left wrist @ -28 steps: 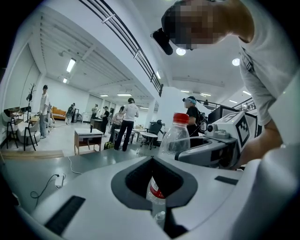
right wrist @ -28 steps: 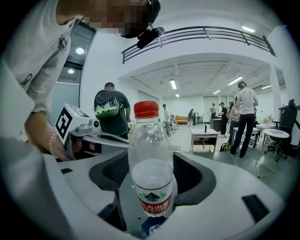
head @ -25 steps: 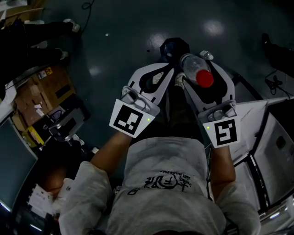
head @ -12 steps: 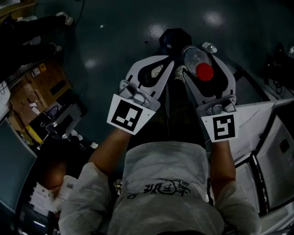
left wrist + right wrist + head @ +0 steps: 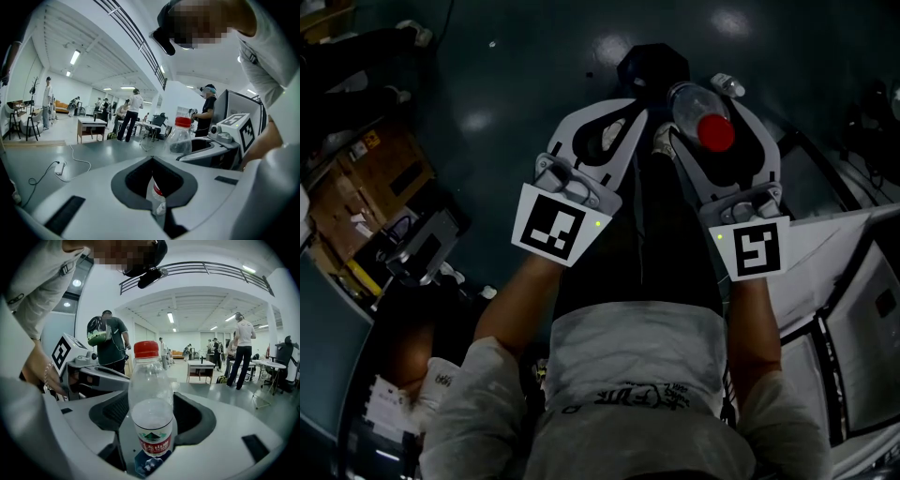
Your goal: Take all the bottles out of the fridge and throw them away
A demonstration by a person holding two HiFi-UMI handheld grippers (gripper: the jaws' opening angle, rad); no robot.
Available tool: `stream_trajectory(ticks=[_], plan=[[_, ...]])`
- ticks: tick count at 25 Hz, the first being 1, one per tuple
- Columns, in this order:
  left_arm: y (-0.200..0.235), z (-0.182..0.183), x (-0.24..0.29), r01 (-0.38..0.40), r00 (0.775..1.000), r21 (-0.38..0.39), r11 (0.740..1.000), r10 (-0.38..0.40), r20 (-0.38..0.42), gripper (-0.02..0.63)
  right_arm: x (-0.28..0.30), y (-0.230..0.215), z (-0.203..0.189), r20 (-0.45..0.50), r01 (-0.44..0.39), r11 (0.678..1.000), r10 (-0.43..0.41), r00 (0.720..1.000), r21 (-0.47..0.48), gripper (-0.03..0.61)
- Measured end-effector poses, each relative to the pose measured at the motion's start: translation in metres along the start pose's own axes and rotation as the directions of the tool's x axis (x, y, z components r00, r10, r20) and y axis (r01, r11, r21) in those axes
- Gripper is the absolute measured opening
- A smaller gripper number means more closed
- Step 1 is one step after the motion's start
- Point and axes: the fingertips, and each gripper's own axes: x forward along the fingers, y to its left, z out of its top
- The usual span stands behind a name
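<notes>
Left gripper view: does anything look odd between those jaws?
Slightly: a clear red-labelled bottle sits wedged low in the left gripper's nearly closed jaws, seemingly squeezed. The right gripper's red-capped bottle looks intact.

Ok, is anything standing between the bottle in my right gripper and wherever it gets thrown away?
Can't say fully: no bin shows in any view. The bottle sits clamped in the right gripper, and ahead of it the grey floor lies open up to a table and standing people, with nothing visible close in front.
</notes>
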Motion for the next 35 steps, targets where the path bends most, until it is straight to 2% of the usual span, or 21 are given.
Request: stream_trajectory(ticks=[18,22,26,35], plan=[[0.028,-0.092,0.043,-0.016,0.999,0.018,1.000,0.016,-0.042,0.014,0.055,-0.005,-0.113,-0.042,-0.019,0.998,0.021,0.999,0.051,0.305],[0.033,-0.110,0.052,-0.011,0.999,0.050,0.999,0.013,-0.049,0.014,0.066,-0.008,-0.133,-0.041,-0.004,0.997,0.008,0.999,0.076,0.307],[0.038,-0.129,0.060,-0.019,0.999,0.025,0.999,0.021,-0.049,0.014,0.073,-0.008,-0.158,-0.056,-0.006,0.995,0.012,0.998,0.097,0.307],[0.046,-0.164,0.065,-0.033,0.998,0.027,0.999,0.034,-0.048,0.014,0.086,-0.004,-0.200,-0.067,-0.012,0.996,0.018,0.998,0.087,0.307]])
